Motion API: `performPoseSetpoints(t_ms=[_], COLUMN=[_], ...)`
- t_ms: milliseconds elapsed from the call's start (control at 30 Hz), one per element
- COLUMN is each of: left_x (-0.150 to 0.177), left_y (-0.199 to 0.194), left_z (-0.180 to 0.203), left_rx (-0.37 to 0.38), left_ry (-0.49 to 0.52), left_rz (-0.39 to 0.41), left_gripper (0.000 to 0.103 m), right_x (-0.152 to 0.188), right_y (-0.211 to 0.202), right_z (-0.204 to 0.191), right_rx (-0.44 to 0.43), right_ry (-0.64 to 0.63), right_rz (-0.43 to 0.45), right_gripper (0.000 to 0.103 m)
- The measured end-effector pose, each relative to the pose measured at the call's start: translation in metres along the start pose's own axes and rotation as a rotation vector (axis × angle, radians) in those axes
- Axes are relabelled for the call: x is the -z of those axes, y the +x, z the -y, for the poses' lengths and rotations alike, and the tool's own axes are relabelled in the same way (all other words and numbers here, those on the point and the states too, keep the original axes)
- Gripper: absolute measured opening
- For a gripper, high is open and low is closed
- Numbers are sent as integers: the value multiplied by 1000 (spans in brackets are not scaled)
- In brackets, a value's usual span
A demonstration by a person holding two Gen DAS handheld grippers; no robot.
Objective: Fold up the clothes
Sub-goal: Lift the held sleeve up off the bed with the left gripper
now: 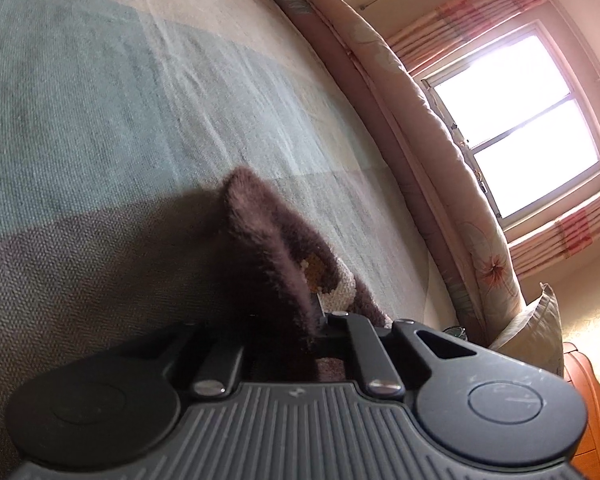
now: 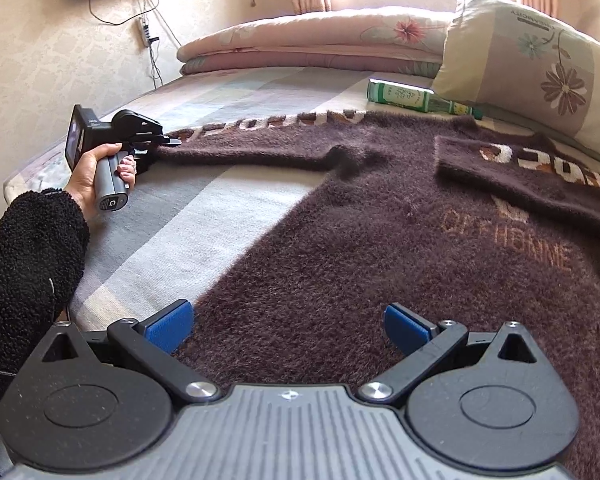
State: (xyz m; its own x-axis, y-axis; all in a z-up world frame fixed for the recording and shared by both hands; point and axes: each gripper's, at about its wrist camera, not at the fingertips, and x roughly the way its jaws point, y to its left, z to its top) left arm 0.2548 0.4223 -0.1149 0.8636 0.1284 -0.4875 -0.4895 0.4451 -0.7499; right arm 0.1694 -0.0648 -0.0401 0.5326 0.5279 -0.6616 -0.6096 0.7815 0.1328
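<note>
Striped woven bedding covers the bed (image 2: 204,216), where one fuzzy brown sweater (image 2: 380,248) lies flat. Its left sleeve (image 2: 260,148) stretches lengthwise toward the left hand-held gripper (image 2: 168,142), clamped on the cuff. One green glass bottle (image 2: 416,98) lies beyond. The right hand-held gripper (image 2: 288,330) hovers wide over the hem, two blue ribbed pads (image 2: 170,326) apart.

sweater (image 2: 380,248): fuzzy dark brown, cream and orange letters
bed sheet (image 2: 188,216): grey, pale green, cream blocks
bottle (image 2: 412,98), beyond sweater: green
pillow (image 2: 540,68), beside bottle: cream, floral
right gripper (image 2: 288,330) pads: blue
sleeve (image 2: 24,256): black
</note>
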Motion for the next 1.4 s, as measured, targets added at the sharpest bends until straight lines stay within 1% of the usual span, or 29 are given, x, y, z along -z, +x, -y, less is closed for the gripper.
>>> performPoseSetpoints(t_ms=[100,200,267,367,467,567,667,733,833,933,1033,1167,1300,1400], left_x=[3,6,8,14,15,14,19,26,38,47,55,64,73,81], left_y=[-3,-6,-10,-19,-19,-18,-21,-22,-26,-31,-35,-38,-40,-40], left_z=[13,29,45,71,94,120,150,171,199,221,240,258,276,291], left_rx=[-38,-54,-51,-76,-143,-197,-240,-257,-278,-279,-276,-278,-279,-283], left_ry=[50,90,138,234,324,392,500,571,664,716,763,802,829,852], left_rz=[10,11,4,17,18,11,17,14,19,24,34,40,44,50], left_gripper=[8,8,8,8,7,7,7,7,7,7,7,7,7,7], right_x=[4,6,6,6,9,14,16,16,14,15,16,17,22,26], right_y=[2,3,5,4,0,-5,-12,-16,-26,-41,-51,-56,-59,-62], right_z=[6,13,19,28,39,47,52,55,57,56,56,55,61,65], right_rx=[-15,-37,-53,-67,-94,-131,-156,-156,-134,-127,-147,-164,-201,-199], right_ry=[3,11,14,10,13,26,50,63,57,33,23,6,29,39], right_rz=[-2,-4,4,23,38,49,62,49,41,65,85,104,120,123], right_gripper=[103,103,103,103,103,103,103,103,103,103,103,103,103,103])
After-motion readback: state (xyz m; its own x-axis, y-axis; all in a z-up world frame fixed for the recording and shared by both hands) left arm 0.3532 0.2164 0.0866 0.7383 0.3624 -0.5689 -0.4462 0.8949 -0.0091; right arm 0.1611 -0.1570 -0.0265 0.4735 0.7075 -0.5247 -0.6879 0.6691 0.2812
